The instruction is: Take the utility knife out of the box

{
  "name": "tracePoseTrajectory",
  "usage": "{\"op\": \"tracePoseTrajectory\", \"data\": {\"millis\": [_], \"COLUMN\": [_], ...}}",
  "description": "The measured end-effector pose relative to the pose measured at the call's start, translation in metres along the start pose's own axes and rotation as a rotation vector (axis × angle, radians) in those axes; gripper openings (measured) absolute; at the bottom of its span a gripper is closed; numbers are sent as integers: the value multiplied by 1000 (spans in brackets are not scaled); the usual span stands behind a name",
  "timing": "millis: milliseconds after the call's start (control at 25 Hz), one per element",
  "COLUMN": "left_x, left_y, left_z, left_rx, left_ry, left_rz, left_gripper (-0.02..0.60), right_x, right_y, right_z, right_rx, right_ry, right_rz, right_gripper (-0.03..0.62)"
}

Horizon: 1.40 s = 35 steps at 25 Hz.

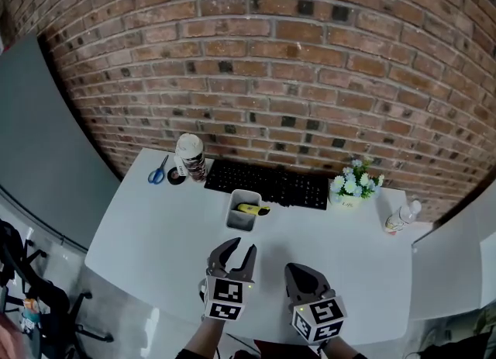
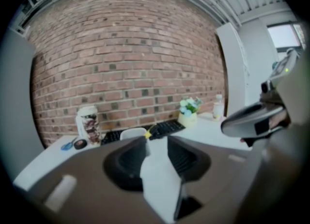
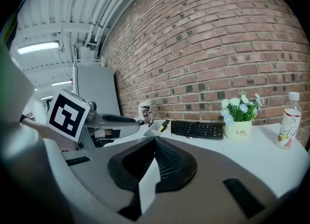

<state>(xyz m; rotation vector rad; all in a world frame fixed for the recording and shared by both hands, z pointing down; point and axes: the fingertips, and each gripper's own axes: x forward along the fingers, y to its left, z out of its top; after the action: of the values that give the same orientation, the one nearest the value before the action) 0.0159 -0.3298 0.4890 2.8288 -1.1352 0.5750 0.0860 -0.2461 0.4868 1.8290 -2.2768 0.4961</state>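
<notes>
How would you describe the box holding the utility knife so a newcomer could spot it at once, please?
Start at the white desk below the brick wall and find the black keyboard at its back edge. Just in front of the keyboard's left end stands the box, small, pale grey and open-topped. It alone holds a yellow utility knife.

The box [image 1: 242, 210] is a small, pale grey, open-topped rectangular container. It stands upright on the white table [image 1: 155, 233], just near of the black keyboard [image 1: 267, 183] and around the middle of the tabletop. The utility knife [image 1: 253, 209] is yellow with a dark end. It rests tilted inside the box, leaning towards the right, with its upper end poking out above the right rim.
</notes>
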Motion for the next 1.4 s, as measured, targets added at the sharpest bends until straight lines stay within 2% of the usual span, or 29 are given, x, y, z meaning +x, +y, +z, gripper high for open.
{"op": "tracePoseTrajectory", "data": {"millis": [240, 480, 760, 1400], "left_x": [32, 61, 93, 133], "left_y": [3, 5, 9, 21], "left_z": [-4, -6, -10, -26], "left_rx": [20, 80, 114, 169], "left_ry": [39, 71, 106, 171], "left_rz": [-2, -5, -14, 3], "left_gripper": [153, 163, 179, 190], "right_x": [18, 36, 57, 90], "right_y": [-15, -30, -41, -59], "right_z": [-2, -2, -3, -9], "right_rx": [14, 27, 25, 9], "right_ry": [21, 36, 58, 91], "right_rz": [2, -1, 4, 6], "right_gripper": [8, 8, 8, 8]}}
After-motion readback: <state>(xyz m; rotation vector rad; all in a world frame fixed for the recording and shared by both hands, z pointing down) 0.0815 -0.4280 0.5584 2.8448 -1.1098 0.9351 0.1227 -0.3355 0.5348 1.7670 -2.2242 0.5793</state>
